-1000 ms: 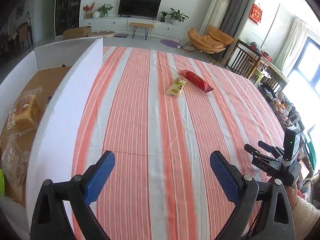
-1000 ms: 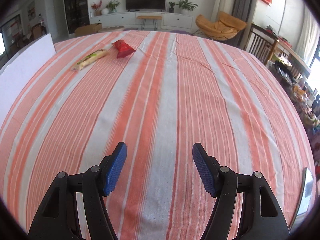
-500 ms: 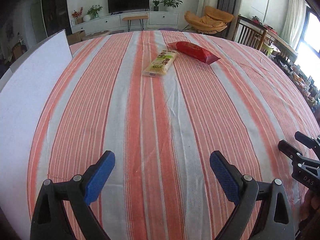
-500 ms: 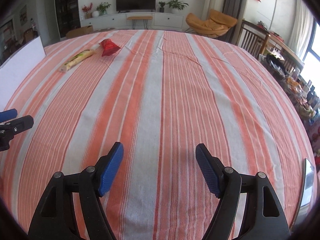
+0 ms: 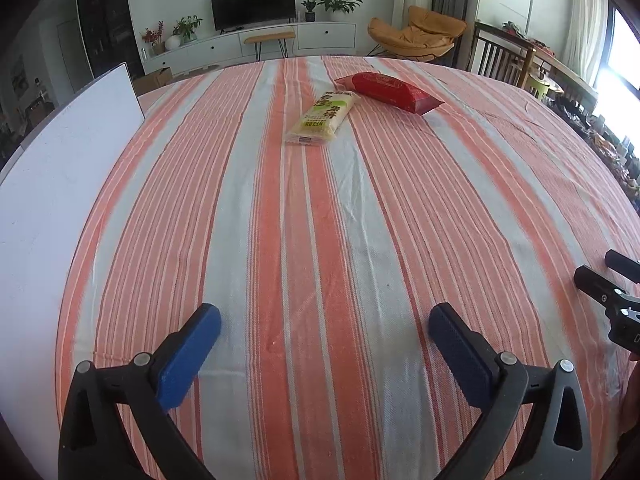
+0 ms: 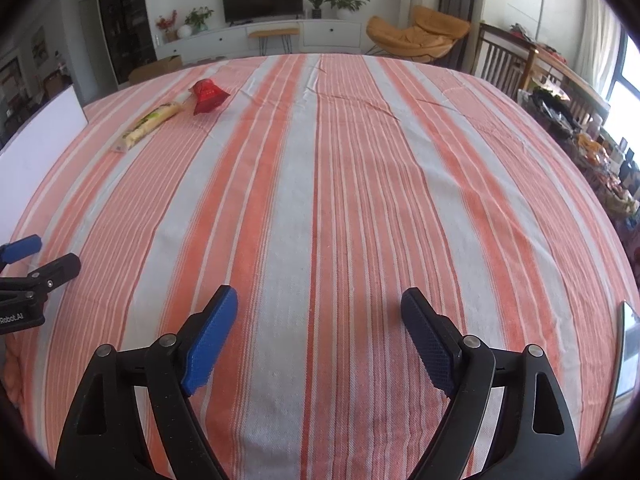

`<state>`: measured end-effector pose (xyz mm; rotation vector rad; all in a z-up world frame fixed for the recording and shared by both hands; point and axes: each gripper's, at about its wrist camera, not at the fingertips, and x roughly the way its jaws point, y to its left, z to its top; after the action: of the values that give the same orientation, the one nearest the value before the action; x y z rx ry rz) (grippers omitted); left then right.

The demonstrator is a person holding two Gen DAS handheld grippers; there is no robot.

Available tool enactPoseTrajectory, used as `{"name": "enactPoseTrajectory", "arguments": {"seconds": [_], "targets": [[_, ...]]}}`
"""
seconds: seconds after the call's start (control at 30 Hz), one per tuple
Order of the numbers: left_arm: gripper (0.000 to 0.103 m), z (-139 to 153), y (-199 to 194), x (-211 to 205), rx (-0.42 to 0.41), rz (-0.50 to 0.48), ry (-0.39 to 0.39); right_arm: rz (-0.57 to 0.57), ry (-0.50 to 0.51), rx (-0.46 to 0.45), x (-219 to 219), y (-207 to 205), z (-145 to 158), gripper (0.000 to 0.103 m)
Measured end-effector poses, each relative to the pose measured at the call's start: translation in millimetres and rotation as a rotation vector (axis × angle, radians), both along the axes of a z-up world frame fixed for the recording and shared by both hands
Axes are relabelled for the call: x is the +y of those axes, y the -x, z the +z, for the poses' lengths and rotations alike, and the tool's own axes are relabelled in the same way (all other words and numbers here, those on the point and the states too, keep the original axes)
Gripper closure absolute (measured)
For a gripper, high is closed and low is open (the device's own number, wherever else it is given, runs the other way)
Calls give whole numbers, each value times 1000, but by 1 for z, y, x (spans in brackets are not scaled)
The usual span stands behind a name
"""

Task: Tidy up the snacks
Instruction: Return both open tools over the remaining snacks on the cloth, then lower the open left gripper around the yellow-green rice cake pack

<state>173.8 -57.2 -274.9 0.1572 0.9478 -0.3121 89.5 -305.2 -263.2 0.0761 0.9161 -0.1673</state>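
Observation:
A yellow-green snack pack [image 5: 322,119] lies flat on the striped tablecloth at the far middle, with a red snack bag [image 5: 389,90] just behind it to the right. Both also show far left in the right wrist view, the yellow-green pack [image 6: 149,125] and the red bag [image 6: 208,96]. My left gripper [image 5: 325,326] is open and empty, well short of the packs. My right gripper [image 6: 319,312] is open and empty over bare cloth. A white box wall [image 5: 60,168] stands at the left; its inside is hidden.
The table's orange-and-grey striped cloth [image 5: 320,220] fills both views. The right gripper's fingers [image 5: 612,280] show at the left wrist view's right edge. The left gripper's fingers [image 6: 28,256] show at the right wrist view's left edge. Chairs and a cluttered side table [image 6: 560,100] stand beyond the right edge.
My left gripper has swung right, away from the white box, and moved toward the two packs, which now look larger. The box's inside has left view. Both grippers stayed open.

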Motion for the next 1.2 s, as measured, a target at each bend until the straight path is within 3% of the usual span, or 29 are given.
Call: {"name": "enactPoseTrajectory", "arguments": {"seconds": [0.3,0.4,0.47,0.53,0.7,0.83,1.0,1.03,1.1,1.13,1.17,1.2], "targets": [[0,0,0,0,0,-1,2,1,-1,2,0,0,0,14],[0,1,-7,-2,27,-48,-8,5,-7,3,1,0,-1,13],[0,3,-25,-7,107,-124,-41,6,-7,3,1,0,-1,12],[0,10,-51,-8,144,-125,-66,6,-8,3,1,0,-1,12],[0,34,-117,-7,107,-85,-26,15,-9,8,3,-2,-2,9],[1,28,-160,-26,122,-83,-55,18,-12,10,3,-2,-1,8],[5,19,-187,-55,103,-97,-56,17,-12,10,3,-2,-1,8],[12,17,-188,-60,101,-108,-56,17,-12,10,3,-2,-1,8],[35,11,-192,-67,116,-119,-66,17,-12,10,3,-2,-1,8],[50,13,-190,-68,110,-124,-43,17,-12,10,4,-2,-1,8],[73,15,-189,-68,106,-122,-29,17,-12,10,4,-2,-1,8],[75,17,-186,-67,99,-116,-27,17,-12,10,3,-2,-1,8]]}}
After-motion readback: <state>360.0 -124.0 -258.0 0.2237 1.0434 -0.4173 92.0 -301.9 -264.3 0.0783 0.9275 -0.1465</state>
